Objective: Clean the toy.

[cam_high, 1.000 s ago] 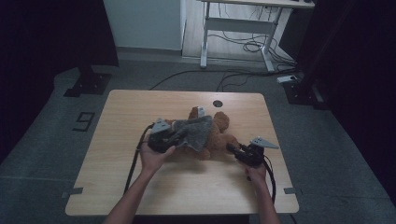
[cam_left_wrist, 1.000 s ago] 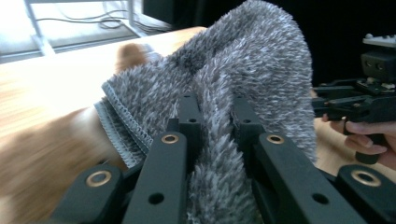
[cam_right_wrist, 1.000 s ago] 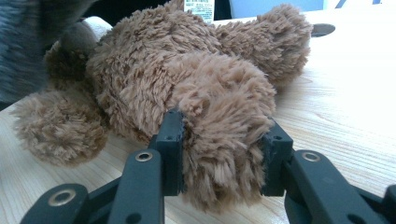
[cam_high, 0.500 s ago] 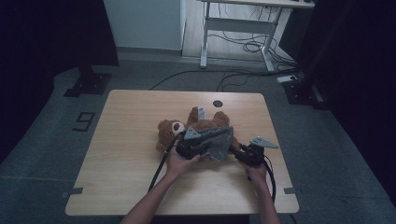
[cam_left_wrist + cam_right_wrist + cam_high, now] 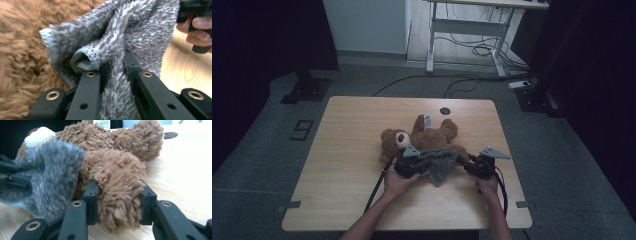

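Observation:
A brown teddy bear (image 5: pixel 427 136) lies on the wooden table (image 5: pixel 347 150), its head toward the left. A grey fuzzy cloth (image 5: pixel 439 162) is draped over the bear's near side. My left gripper (image 5: pixel 409 165) is shut on a bunched fold of this cloth (image 5: pixel 140 32), with the bear's fur (image 5: pixel 22 50) just behind it. My right gripper (image 5: pixel 477 165) sits at the bear's right end. In the right gripper view its jaws are shut on the bear's plush leg (image 5: pixel 118 200), and the grey cloth (image 5: pixel 52 170) hangs to the left.
A dark round hole (image 5: pixel 445 110) is set in the table behind the bear. A white tag (image 5: pixel 427 120) sticks up from the bear. On the floor beyond stand a white desk frame (image 5: pixel 462 30) with cables and black stand bases (image 5: pixel 307 90).
My left gripper has carried the grey cloth to the right and downward, off the bear's head and onto its lower body. The right gripper has stayed put on the leg.

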Available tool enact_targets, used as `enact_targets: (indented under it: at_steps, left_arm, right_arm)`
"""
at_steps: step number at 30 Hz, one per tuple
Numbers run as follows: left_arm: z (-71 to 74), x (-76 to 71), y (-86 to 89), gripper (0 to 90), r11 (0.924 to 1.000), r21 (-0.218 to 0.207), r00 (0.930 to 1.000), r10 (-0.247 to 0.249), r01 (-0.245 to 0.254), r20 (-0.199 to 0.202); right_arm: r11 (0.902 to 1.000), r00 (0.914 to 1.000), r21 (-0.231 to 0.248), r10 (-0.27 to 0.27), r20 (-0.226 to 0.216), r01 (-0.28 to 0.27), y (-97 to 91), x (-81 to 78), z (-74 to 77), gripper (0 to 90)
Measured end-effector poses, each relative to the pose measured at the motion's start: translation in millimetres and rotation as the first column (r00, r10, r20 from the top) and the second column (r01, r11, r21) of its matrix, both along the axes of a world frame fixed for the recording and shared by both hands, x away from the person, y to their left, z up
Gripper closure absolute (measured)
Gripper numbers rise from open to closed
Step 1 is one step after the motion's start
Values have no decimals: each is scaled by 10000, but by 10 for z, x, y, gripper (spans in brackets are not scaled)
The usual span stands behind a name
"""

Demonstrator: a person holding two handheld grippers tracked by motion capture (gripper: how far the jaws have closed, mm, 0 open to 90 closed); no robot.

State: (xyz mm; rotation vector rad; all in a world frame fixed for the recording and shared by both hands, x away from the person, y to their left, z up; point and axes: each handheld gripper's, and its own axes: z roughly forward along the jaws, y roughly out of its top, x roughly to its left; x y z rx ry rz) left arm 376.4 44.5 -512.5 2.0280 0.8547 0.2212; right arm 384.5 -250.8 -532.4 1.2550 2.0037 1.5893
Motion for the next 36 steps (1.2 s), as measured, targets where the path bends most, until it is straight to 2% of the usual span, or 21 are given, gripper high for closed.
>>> enact_targets:
  at_steps: [3,5,7,10,13,17,18,19,20,22,25,28,32,36]
  left_arm:
    - [-4,-26,-18,781,9999,161,10000,10,-11,75]
    - [12,-33,-8,781,9999,121,10000,9,-9,50]
    - [51,-45,11,780,9999,-90,9999,58,-57,118]
    - [195,-51,55,780,9985,-531,9985,179,-151,525]
    - [381,-6,92,780,9962,-792,9943,433,-357,972]
    - [545,108,108,780,9923,-1040,9912,781,-670,1068]
    - [545,108,108,780,9923,-1040,9912,781,-670,1068]
    - [534,155,61,780,9932,-991,9942,693,-611,823]
    - [502,166,15,780,9951,-823,9953,616,-554,751]
    - [401,170,-87,780,9979,-484,9973,449,-421,576]
    - [256,157,-173,780,9983,-410,9977,443,-422,513]
    - [211,138,-173,781,9977,-525,9979,443,-418,472]
    - [186,94,-174,781,9991,-348,9987,273,-259,420]
    - [60,51,-201,782,9998,-204,9999,23,-21,108]
  right_arm:
    - [10000,10000,12,-11,-7,11,1,1,-2,610]
    - [10000,10000,23,1,-7,-1,0,1,-3,610]
    - [10000,10000,44,7,-9,-7,-1,2,-4,610]
    - [9999,10000,126,-1,15,1,-3,2,-2,609]
    - [9998,10000,197,-12,46,12,3,-2,9,609]
    - [9998,10000,175,17,14,-18,0,-2,8,610]
    - [9998,10000,183,19,4,-19,0,0,7,610]
    - [9998,10000,188,16,1,-16,1,1,5,610]
    - [9998,10000,191,16,2,-16,2,1,5,610]
    - [9998,10000,196,11,-9,-10,4,0,8,611]
    - [9999,10000,100,-51,-42,51,4,-3,15,612]
    - [10000,10000,19,-54,-79,55,-6,-3,17,614]
    - [10000,9999,2,-38,-103,38,4,3,9,616]
    - [10000,9999,-26,-29,-116,29,4,1,9,617]
